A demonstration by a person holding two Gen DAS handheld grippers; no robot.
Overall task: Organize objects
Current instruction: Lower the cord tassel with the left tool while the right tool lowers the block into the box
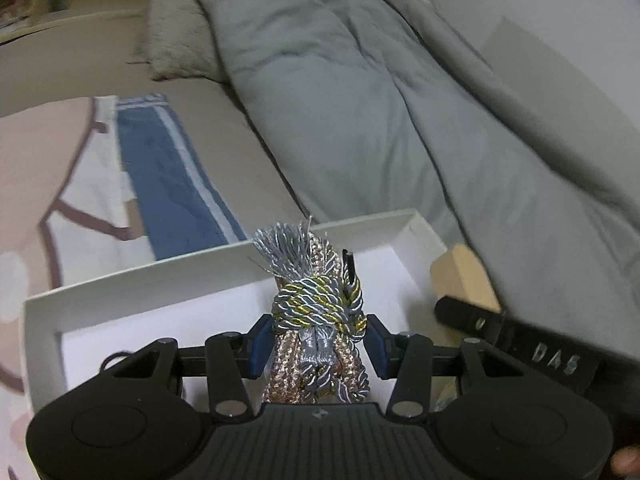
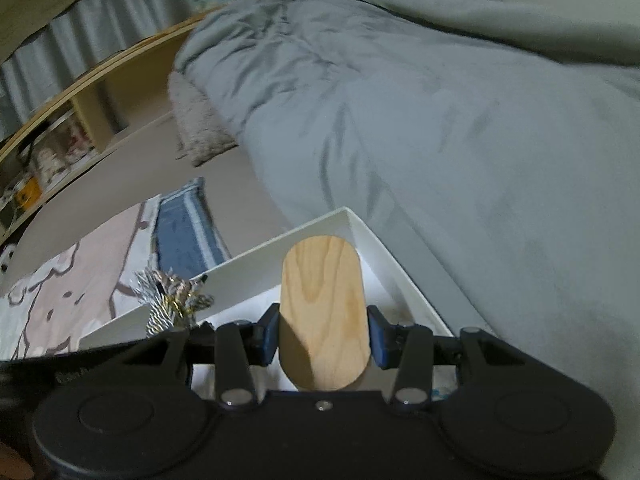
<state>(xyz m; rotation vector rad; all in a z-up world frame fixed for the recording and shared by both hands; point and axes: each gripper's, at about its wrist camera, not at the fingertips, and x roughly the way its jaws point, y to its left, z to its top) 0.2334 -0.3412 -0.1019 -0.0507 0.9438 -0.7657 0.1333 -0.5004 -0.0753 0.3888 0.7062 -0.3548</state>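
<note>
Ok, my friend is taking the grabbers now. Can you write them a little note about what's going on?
Left gripper: shut on the knotted cord bundle, held over the white box.
Right gripper: shut on the rounded wooden block, also over the box, near its right wall.
Done: both things picked up and brought to the box.
Left: lower each in and let go. The box sits on the bed beside the grey duvet.

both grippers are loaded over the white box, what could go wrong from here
The left gripper pinches the knotted cord bundle low, so loose tassel ends may catch the white box rim. The right gripper holds the wooden piece close beside it; they could collide.
</note>
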